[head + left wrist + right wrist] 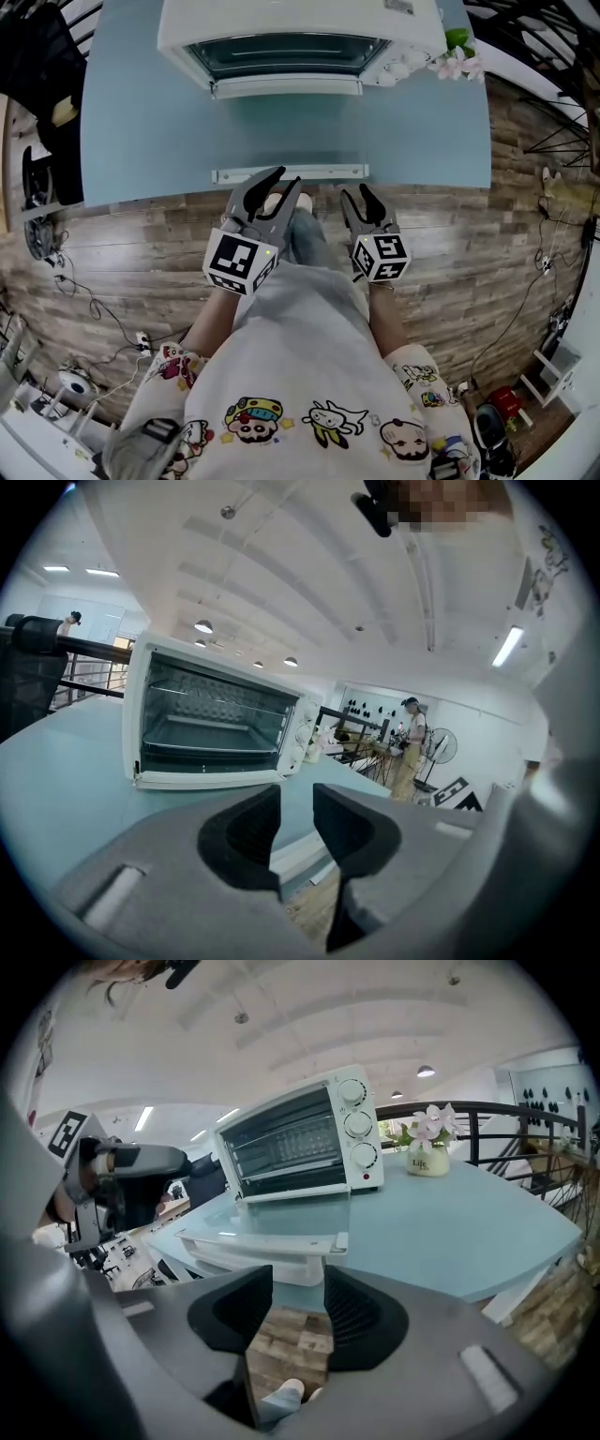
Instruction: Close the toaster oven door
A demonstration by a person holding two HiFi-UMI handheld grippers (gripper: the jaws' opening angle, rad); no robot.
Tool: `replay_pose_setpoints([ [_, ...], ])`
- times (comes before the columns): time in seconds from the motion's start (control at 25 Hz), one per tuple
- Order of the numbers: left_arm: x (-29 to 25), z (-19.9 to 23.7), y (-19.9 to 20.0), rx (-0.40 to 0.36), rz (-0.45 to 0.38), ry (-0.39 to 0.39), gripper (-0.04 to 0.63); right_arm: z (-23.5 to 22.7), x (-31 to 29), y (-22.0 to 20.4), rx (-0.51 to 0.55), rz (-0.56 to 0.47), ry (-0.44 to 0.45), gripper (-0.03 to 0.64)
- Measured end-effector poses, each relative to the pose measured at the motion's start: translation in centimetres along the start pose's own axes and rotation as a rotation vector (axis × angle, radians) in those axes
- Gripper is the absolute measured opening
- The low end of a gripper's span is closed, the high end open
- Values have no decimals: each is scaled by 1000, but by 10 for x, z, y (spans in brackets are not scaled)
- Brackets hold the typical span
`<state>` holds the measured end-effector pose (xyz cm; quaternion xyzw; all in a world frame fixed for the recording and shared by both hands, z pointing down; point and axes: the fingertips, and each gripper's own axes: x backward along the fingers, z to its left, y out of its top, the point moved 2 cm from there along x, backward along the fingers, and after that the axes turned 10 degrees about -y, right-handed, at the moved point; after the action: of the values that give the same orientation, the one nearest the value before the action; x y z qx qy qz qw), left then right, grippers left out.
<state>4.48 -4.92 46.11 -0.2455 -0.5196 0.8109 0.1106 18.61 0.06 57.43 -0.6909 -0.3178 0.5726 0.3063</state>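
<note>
Overall, one toaster oven [300, 37] stood at the far side of one blue table [141, 112], its single glass door [281, 1218] hanging fully open and lying flat, with its handle [289, 173] near the table's front edge. Three knobs [356, 1124] were counted on the oven's front, and one flower pot [429, 1147] stood beside the oven. Two grippers were present: the left gripper [288, 175] and the right gripper [355, 190], both near that front edge, each with jaws parted and holding nothing.
</note>
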Motion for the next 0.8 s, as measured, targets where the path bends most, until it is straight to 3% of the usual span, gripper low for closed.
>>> replay_pose_setpoints([
  [0.8, -3, 2, -17, 20, 16, 2, 101, -12, -35, -1, -32, -57, -55, 166],
])
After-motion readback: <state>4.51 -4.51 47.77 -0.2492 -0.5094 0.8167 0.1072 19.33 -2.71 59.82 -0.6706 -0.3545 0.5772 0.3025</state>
